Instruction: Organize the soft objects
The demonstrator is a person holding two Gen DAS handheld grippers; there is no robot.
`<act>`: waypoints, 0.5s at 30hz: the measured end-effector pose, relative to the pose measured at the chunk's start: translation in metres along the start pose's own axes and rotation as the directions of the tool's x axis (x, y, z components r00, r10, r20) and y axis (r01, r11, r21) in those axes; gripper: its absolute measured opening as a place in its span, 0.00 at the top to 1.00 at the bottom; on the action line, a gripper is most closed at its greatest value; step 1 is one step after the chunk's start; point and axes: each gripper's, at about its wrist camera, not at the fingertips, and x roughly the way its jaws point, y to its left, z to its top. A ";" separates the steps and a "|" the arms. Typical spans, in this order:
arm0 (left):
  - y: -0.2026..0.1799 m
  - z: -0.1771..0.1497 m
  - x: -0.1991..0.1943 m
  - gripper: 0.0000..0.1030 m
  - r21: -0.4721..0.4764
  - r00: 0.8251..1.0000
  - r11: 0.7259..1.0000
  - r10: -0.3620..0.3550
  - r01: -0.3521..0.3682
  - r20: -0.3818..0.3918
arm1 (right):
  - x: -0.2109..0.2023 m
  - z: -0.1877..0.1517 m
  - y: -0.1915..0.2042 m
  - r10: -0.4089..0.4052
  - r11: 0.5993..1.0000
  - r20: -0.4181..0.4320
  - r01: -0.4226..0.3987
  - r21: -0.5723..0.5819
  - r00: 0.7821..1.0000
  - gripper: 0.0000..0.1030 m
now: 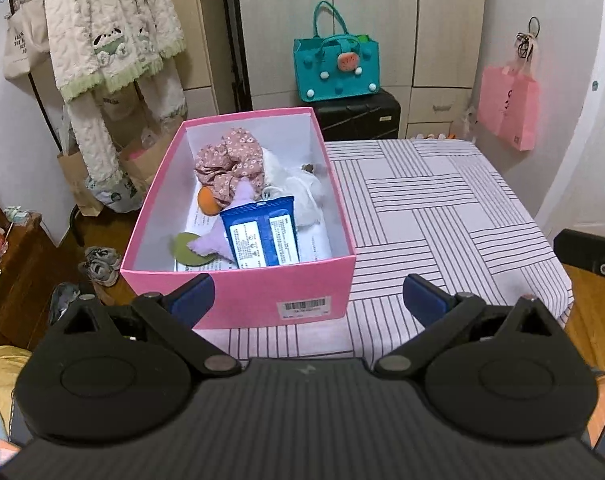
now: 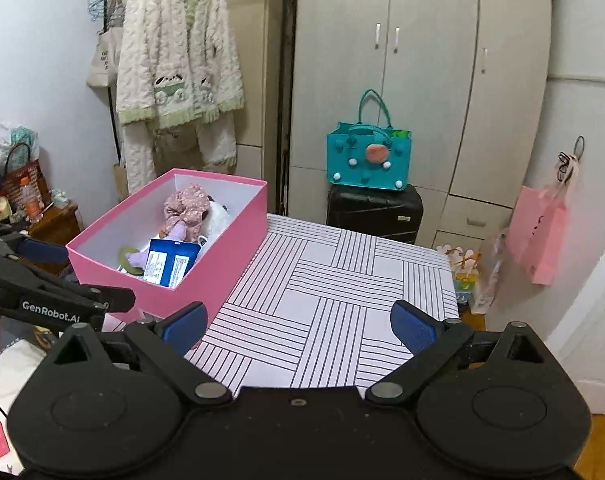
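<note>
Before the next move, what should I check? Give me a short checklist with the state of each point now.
1. Left claw open and holding nothing: ok.
2. Right claw open and holding nothing: ok.
3. Soft things are inside the pink box, among them the floral scrunchie and the white plush: ok.
4. Blue pack lies flat: not ok, it leans tilted on the other things.
5. No loose things left on the striped cloth: ok in the part that shows.
6. Lid for the box within reach: cannot tell, none is in view.
</note>
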 end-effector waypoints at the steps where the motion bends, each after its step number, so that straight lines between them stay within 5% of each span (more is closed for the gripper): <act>1: -0.001 -0.001 0.000 0.01 0.005 1.000 1.000 -0.005 0.005 0.005 | -0.001 -0.001 -0.002 0.000 1.000 0.005 0.000 0.012 1.000 0.03; 15: -0.015 -0.022 -0.007 0.01 0.035 0.992 0.999 -0.030 0.026 0.121 | 0.001 -0.026 -0.011 -0.032 0.996 0.045 0.029 0.082 0.998 0.03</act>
